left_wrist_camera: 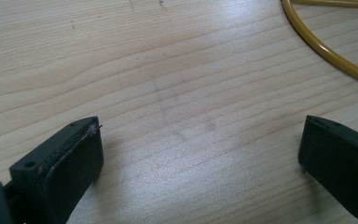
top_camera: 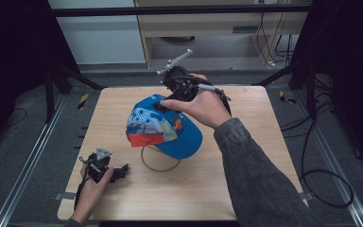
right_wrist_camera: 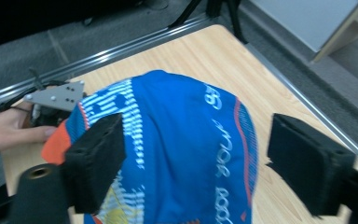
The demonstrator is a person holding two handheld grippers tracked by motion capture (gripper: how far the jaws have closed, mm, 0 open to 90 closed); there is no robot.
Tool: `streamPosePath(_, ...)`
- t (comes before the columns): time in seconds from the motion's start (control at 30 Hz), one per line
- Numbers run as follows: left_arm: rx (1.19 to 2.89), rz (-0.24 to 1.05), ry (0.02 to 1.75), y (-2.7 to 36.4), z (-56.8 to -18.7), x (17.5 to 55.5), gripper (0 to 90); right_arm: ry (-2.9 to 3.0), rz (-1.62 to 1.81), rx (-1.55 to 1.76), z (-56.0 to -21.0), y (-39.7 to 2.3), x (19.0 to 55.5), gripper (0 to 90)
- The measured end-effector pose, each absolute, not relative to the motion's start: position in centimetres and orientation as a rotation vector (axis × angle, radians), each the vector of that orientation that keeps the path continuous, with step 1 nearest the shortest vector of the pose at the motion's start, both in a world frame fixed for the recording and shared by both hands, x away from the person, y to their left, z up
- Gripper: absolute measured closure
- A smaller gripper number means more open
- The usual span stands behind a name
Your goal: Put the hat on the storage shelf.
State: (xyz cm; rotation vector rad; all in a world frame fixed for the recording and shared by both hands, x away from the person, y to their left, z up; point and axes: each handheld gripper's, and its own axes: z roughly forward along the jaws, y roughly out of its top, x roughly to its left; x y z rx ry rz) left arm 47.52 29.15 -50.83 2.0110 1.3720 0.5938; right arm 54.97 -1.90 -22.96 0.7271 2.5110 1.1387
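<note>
Cap (top_camera: 168, 127): blue, patterned, red-trimmed, mid-counter (top_camera: 246, 179), lying over yellow ring (top_camera: 157, 165). Right claw (top_camera: 163, 105): spread wide above cap's far edge, nothing pinched. Left claw (top_camera: 123, 171): spread, resting on counter near front left corner, well apart from cap.

Black right gripper (top_camera: 158, 105) (grey three-cornered plate on top), black cable trailing; grey knit sleeve (top_camera: 260, 175)

centre: blue cap (top_camera: 165, 125) sits on yellow ring (top_camera: 159, 163), blocking mid-table | near-left: left gripper (top_camera: 118, 172) resting on table (top_camera: 246, 156), bare wood ahead of it | right and near edge: open board | far side: right gripper (top_camera: 163, 101) over cap
</note>
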Motion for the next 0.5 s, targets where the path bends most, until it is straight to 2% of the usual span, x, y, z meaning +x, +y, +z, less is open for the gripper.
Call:
streamPosePath(0.13, 2.016, 0.593, 1.370, 29.2, -50.8, 47.5, 0.0, 2.435, 1.169, 0.758, -23.3, -4.5, 54.7, 9.4)
streamPosePath(0.5, 2.011, 0.593, 1.371, 29.2, -50.8, 47.5, 0.0, 2.318, 1.207, 0.853, -25.4, -9.9, 53.5, 8.5)
